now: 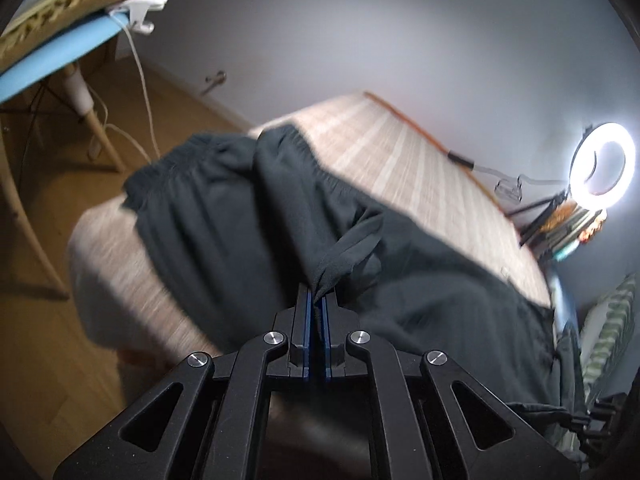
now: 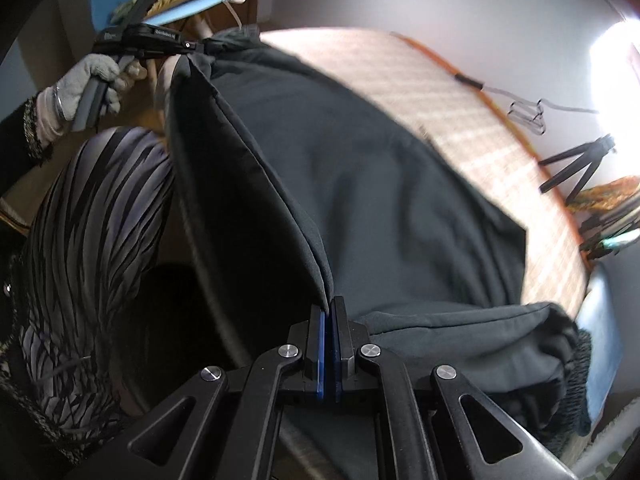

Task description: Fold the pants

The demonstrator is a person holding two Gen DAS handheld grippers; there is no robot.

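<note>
- Left hand-held gripper [image 1: 318,300] is clamped on a bunched fold of the dark pants [image 1: 248,216].
- Right hand-held gripper [image 2: 330,308] pinches the pants' edge.
- Pants drape across the striped worktop [image 1: 400,152].

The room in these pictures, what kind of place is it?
Probably a home room, maybe a bedroom: dark pants lie on a mat-covered bed or table, beside a wooden floor, a blue chair and a ring light.

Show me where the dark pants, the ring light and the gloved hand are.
pants [image 1: 224,216], left wrist view, the cloth below the waistband.
ring light [image 1: 603,165], left wrist view, its glowing rim.
gloved hand [image 2: 86,84], right wrist view, the knuckles around the grip.
</note>
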